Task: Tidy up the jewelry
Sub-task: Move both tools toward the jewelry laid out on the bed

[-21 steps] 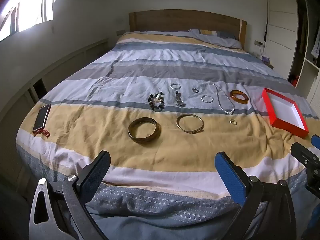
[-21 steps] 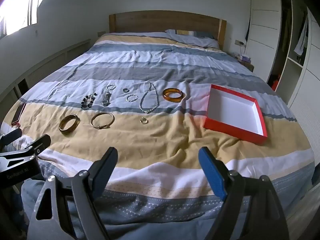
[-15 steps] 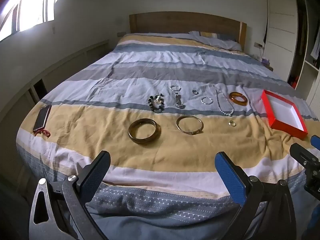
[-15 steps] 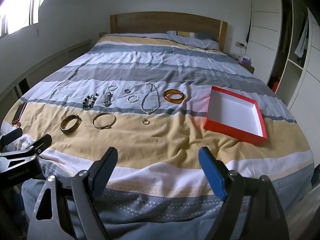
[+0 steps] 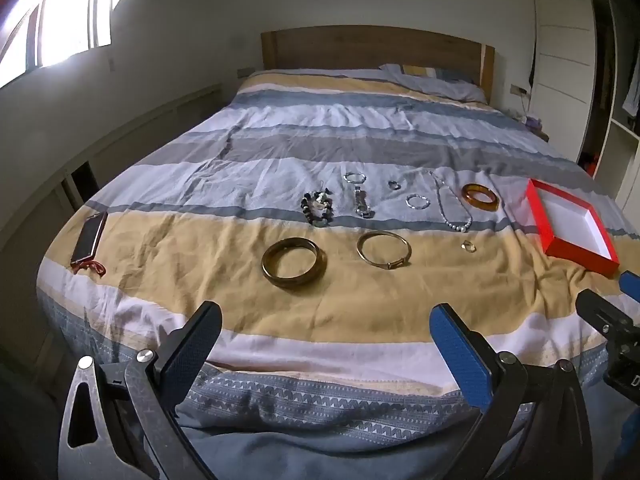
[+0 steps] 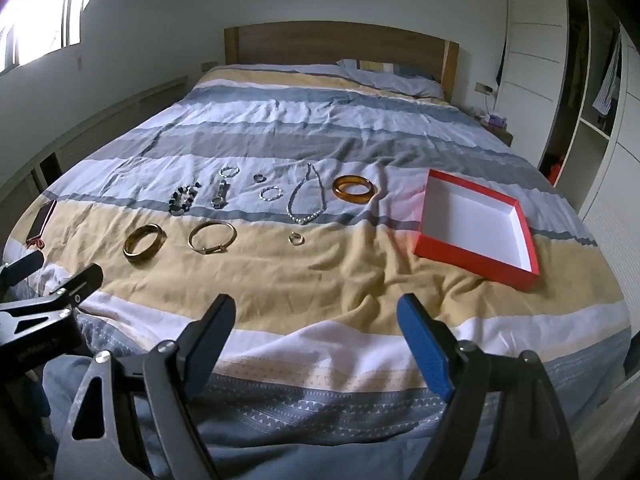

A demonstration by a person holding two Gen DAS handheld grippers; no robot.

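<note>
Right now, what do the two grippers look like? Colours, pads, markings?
Left gripper and right gripper match: dark grey metal scissor-style frames with triangular cutouts and silver pivot bolts. Each has one black textured pad and one blue textured pad. The left gripper's body shows faint white lettering, unreadable, in the right wrist view. No cables or sleeves visible.

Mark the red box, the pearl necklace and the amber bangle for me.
red box (image 6: 456,257), right wrist view, near red wall.
pearl necklace (image 6: 305,218), right wrist view, pearls at near end.
amber bangle (image 6: 354,197), right wrist view, near rim.

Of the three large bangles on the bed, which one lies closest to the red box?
The translucent amber-orange bangle. It lies in the far row, nearest the red box; the dark brown bangle and thin gold bangle lie nearer the phone side.
</note>
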